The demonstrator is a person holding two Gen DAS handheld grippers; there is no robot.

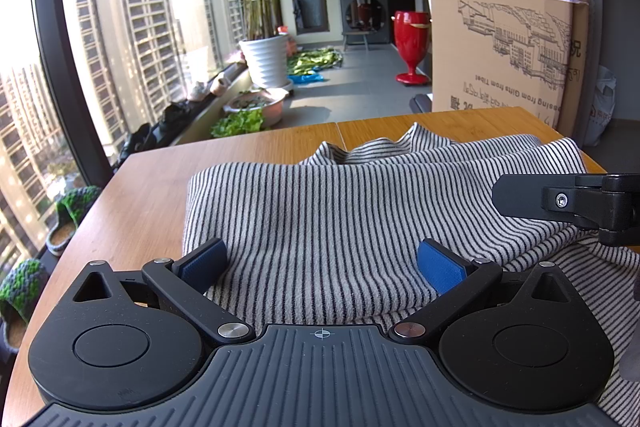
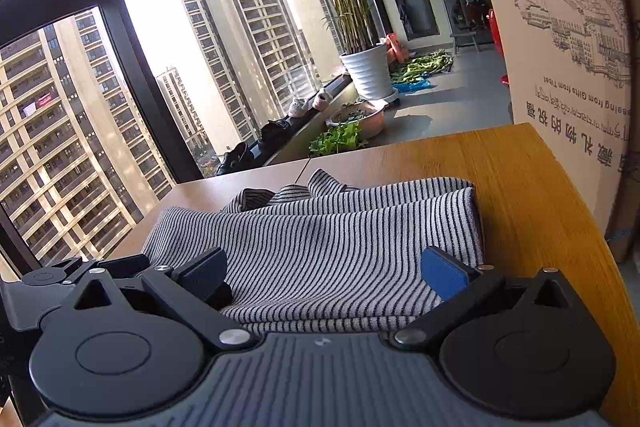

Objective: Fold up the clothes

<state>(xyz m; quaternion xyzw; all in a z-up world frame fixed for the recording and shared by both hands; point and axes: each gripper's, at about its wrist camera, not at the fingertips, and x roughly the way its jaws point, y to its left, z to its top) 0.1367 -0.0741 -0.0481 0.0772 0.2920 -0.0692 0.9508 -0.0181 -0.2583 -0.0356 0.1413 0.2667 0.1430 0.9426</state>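
Note:
A grey garment with thin black stripes [image 1: 332, 211] lies folded in layers on the wooden table [image 1: 136, 195]. My left gripper [image 1: 322, 263] stands open just above the garment's near edge, blue pads [image 1: 438, 269] wide apart, nothing between them. The other gripper's black finger [image 1: 560, 203] reaches in from the right edge of the left wrist view. In the right wrist view the same striped garment [image 2: 320, 247] lies on the table [image 2: 532, 195], and my right gripper [image 2: 324, 273] is open over its near right part. The left gripper's body [image 2: 60, 279] shows at the left.
A tall cardboard box [image 1: 504, 39] stands beyond the table's far right edge. Floor-to-ceiling windows [image 2: 120, 67] run along the left. A potted palm [image 1: 266, 59], a basin of greens [image 1: 256, 107] and a red stool [image 1: 412, 47] sit on the floor behind. Slippers [image 1: 68, 215] lie left of the table.

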